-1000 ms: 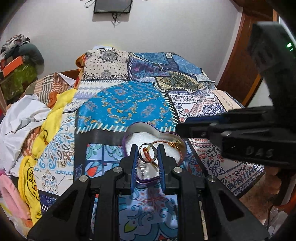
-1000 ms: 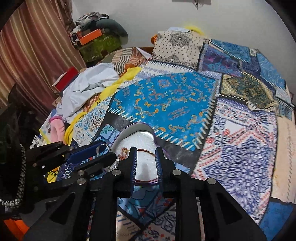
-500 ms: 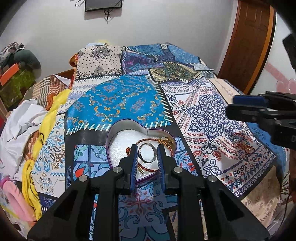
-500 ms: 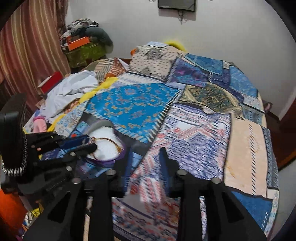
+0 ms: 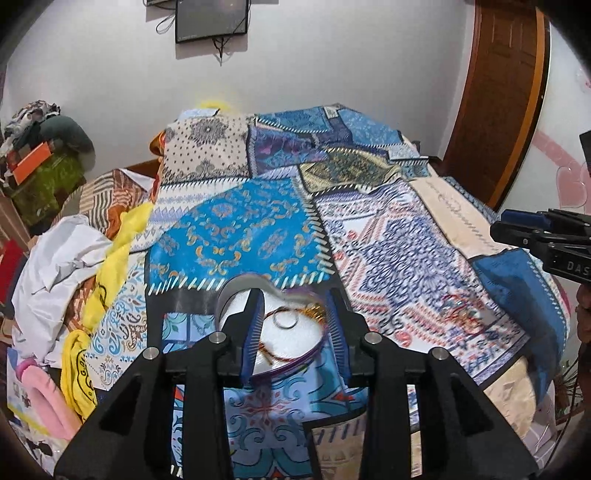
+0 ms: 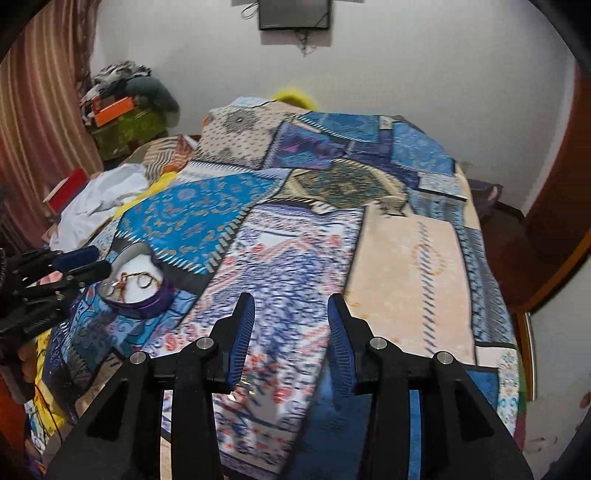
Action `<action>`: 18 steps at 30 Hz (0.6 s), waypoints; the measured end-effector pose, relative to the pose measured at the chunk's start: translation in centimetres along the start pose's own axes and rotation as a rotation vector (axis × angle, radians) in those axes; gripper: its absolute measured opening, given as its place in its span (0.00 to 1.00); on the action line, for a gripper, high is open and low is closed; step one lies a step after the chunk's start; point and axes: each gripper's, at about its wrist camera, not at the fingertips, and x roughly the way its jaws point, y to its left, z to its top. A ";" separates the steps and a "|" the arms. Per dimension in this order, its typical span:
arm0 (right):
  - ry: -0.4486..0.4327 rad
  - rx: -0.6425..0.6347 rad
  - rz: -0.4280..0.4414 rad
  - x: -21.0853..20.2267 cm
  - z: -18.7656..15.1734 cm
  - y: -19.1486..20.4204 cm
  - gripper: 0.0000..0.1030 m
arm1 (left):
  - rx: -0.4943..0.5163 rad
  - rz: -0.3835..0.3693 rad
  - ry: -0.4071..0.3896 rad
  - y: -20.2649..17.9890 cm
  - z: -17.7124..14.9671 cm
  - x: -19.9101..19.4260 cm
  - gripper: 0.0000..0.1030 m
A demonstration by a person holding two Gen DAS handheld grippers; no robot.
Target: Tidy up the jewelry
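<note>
A heart-shaped tin (image 5: 231, 295) with a white lining and a purple rim lies on the patchwork bedspread (image 5: 236, 229). Inside it are a silver ring (image 5: 285, 319), thin red and gold bangles (image 5: 271, 350) and a gold chain (image 5: 314, 314). My left gripper (image 5: 295, 325) hangs just above the tin. Its jaws are opening and the ring lies loose below them, touching neither pad. My right gripper (image 6: 291, 332) stands open over bare bedspread to the right of the tin (image 6: 147, 308), holding nothing. More red bangles and a silver piece (image 5: 458, 314) lie loose on the cloth at the right.
Crumpled white and yellow clothes (image 5: 74, 258) and a pink item (image 5: 48, 402) pile up at the left of the bed. A wooden door (image 5: 495, 103) stands at the right. A dark screen (image 5: 210, 18) hangs on the far wall. The bed's near edge drops off beside the loose bangles.
The left gripper let the silver ring go into the tin, then widened its jaws and lifted back. The right gripper swung right, away from the tin, and opened.
</note>
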 end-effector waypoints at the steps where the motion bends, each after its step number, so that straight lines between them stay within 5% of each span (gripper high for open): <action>1: -0.004 0.005 -0.004 -0.2 -0.1 -0.4 0.36 | 0.004 -0.004 -0.004 -0.4 0.2 -0.2 0.35; 18: 0.045 0.042 0.023 0.6 -3.3 -4.6 0.36 | 0.095 -0.101 0.080 -7.7 -0.3 2.9 0.36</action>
